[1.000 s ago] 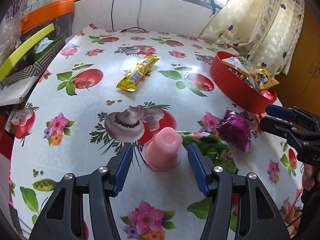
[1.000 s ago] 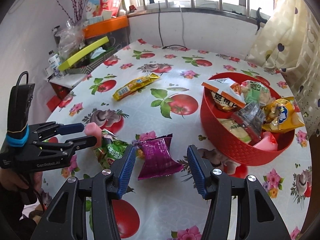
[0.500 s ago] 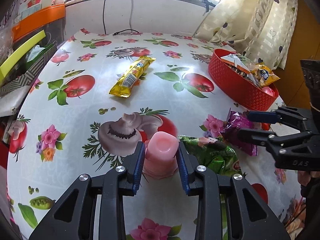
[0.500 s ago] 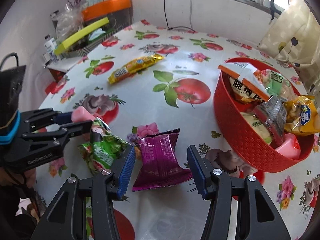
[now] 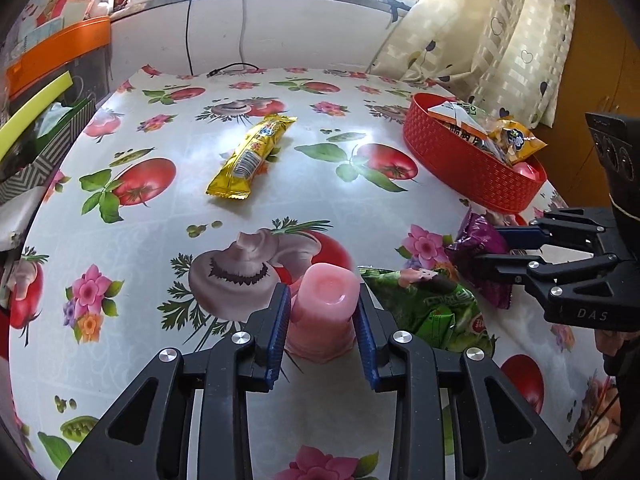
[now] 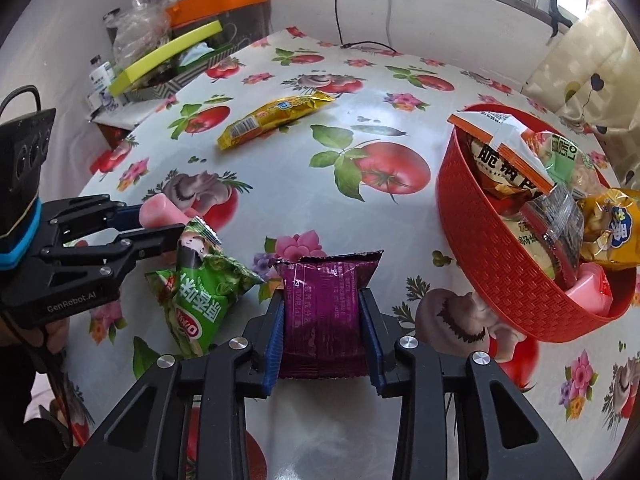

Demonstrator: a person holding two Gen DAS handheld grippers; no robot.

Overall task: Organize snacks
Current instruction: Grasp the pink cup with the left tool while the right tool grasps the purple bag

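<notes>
The left gripper (image 5: 322, 320) is clamped on the pink jelly cup (image 5: 325, 312), which sits between its blue pads on the tablecloth (image 5: 168, 240). The right gripper (image 6: 322, 328) is pinched on the purple packet (image 6: 322, 312). Just beside lies the green packet (image 6: 200, 292); farther off, the red basket (image 6: 500, 280) and yellow wrapper (image 6: 276, 118)

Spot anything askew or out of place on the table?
Nothing damaged or spilled. The pink jelly cup stands upside down between the left hand-held gripper fingers, and the green snack packet lies crumpled beside it.
</notes>
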